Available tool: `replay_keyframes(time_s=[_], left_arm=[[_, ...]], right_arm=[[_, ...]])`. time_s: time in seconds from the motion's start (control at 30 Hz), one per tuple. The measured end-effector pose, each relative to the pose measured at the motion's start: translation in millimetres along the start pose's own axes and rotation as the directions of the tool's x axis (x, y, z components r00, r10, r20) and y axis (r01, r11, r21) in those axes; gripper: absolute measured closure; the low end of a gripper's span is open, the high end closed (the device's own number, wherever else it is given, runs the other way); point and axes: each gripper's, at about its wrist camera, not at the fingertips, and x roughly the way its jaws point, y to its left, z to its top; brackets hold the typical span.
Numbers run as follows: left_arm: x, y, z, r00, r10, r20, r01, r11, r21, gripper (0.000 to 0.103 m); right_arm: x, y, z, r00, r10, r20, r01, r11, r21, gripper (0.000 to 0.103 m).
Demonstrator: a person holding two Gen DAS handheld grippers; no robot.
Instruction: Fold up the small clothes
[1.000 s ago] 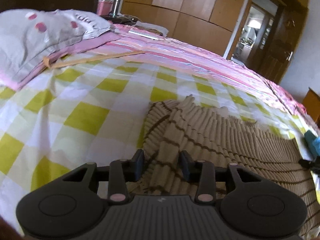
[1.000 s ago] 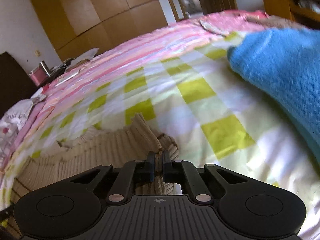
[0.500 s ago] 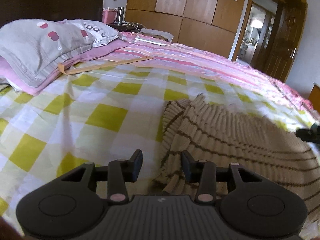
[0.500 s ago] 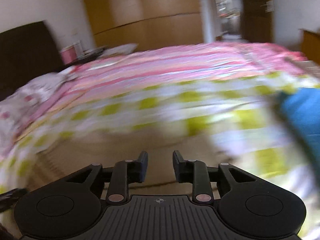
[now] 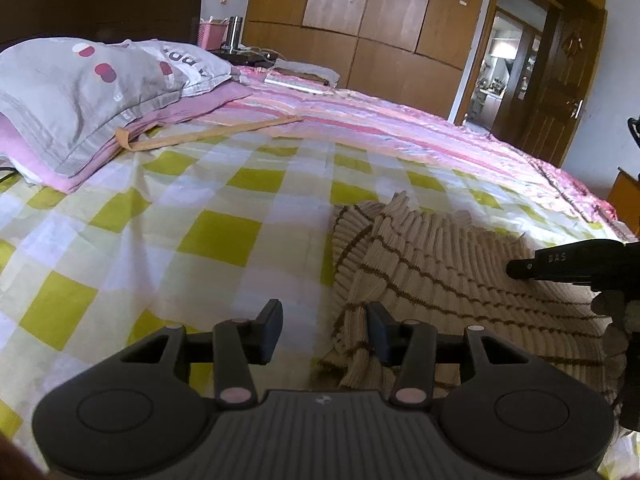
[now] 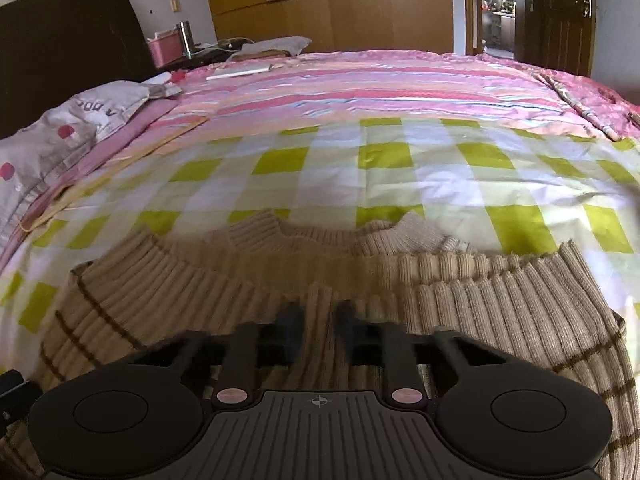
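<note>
Left wrist view. Found the left gripper (image 5: 325,332) part-way apart and opening, low over the checked sheet (image 5: 180,220). Saw the near corner of the beige striped sweater (image 5: 440,264) lying partly between the fingers, touching the right one but not pressed. Judged the risk plain: with nothing clamped on this side, could lose that corner as soon as the other side pulled, leaving a skewed, bunched fold. Could also nip the sheet along with the knit if closed so low. Could not see the sweater's far right part, cut off by the frame edge and a dark tool body; could not tell how many layers lay at the corner.

Right wrist view. Found the right gripper (image 6: 320,324) closing, nearly together, on a raised ridge of the sweater's ribbing, with the garment spread across the sheet, neckline away from the camera. Judged the pinch shallow: might slip off the stretchy rib, or lift only the top layer. Blurred fingers; hid the pad contact. Could not make out the hem below the gripper body.
</note>
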Motion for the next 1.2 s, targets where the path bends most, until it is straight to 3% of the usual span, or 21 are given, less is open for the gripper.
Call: replay_keyframes(time_s=[0.3, 0.4, 0.53, 0.6, 0.73, 0.8, 0.9, 1.0, 1.1, 1.2], left_arm=[[-19, -10, 8, 0.993, -0.014, 0.115, 0.008, 0.999, 0.052, 0.051], [-8, -11, 3, 0.997, 0.002, 0.073, -0.007, 0.998, 0.066, 0.051], [7, -11, -4, 0.997, 0.074, -0.001, -0.074, 0.992, 0.101, 0.051], [6, -9, -3, 0.997, 0.078, -0.009, -0.077, 0.992, 0.096, 0.051], [7, -6, -4, 0.992, 0.127, -0.019, -0.124, 0.986, 0.110, 0.051], [9, -1, -4, 0.991, 0.131, -0.040, -0.127, 0.988, 0.085, 0.051], [7, 4, -2, 0.994, 0.098, -0.047, -0.096, 0.994, 0.043, 0.051], [2, 4, 0, 0.997, 0.072, -0.028, -0.071, 0.997, 0.038, 0.051], [-3, 2, 0, 0.998, 0.057, -0.012, -0.057, 0.997, 0.047, 0.051], [-6, 2, 1, 0.999, 0.043, -0.001, -0.042, 0.997, 0.057, 0.051]], right_arm=[[-11, 4, 29, 0.989, 0.021, 0.144, -0.031, 0.997, 0.068, 0.099], [10, 2, 27, 0.993, -0.018, 0.116, 0.008, 0.996, 0.085, 0.099], [28, 5, 19, 0.998, -0.034, 0.053, 0.032, 0.999, 0.044, 0.098], [24, 5, 21, 0.998, -0.031, 0.048, 0.028, 0.998, 0.049, 0.092], [2, 13, 27, 0.993, -0.039, 0.108, 0.036, 0.999, 0.029, 0.091], [-7, 24, 29, 0.993, 0.003, 0.120, -0.005, 1.000, 0.017, 0.088], [-7, 45, 29, 0.988, 0.147, 0.051, -0.149, 0.988, 0.029, 0.084], [4, 73, 26, 0.966, 0.257, -0.021, -0.256, 0.965, 0.059, 0.071], [15, 100, 24, 0.960, 0.276, -0.050, -0.274, 0.961, 0.047, 0.071], [31, 117, 24, 0.972, 0.213, -0.099, -0.213, 0.977, 0.012, 0.071]])
